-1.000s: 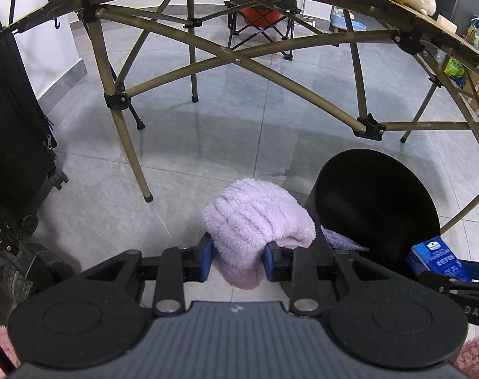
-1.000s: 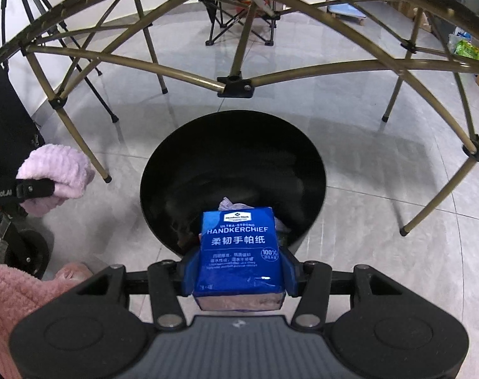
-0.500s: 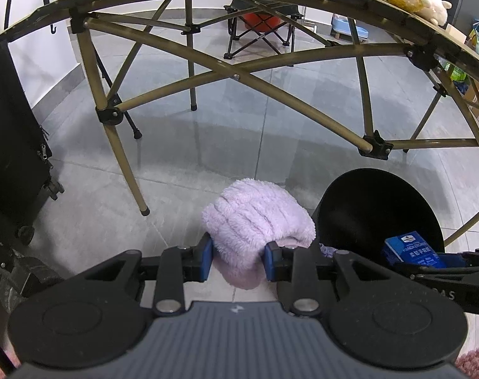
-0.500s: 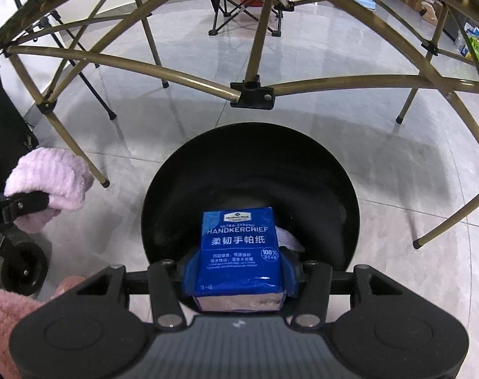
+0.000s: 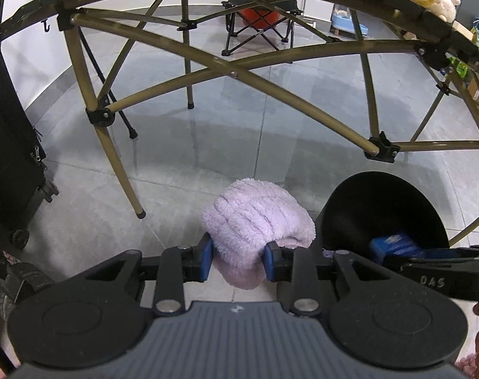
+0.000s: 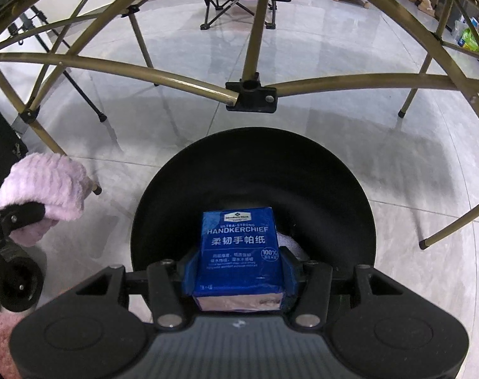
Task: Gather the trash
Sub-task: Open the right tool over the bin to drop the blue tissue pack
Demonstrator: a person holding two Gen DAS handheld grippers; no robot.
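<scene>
The right gripper [image 6: 239,271], its jaws opening, has the blue handkerchief pack [image 6: 239,246] between them over the round black bin [image 6: 302,170]. The pack looks light and soft; its flat sides suit gripping. At left, the left gripper [image 5: 238,260] pinches a fluffy lilac cloth [image 5: 255,218].

The blue tissue pack [image 6: 239,252] in my right gripper [image 6: 239,271] reads "ULTRA-STRONG HANDKERCHIEF", "柔韧手帕纸" and "100%"; its arm shows "DAS".

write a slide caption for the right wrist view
Right gripper opening around a blue tissue pack over the black bin.
</scene>
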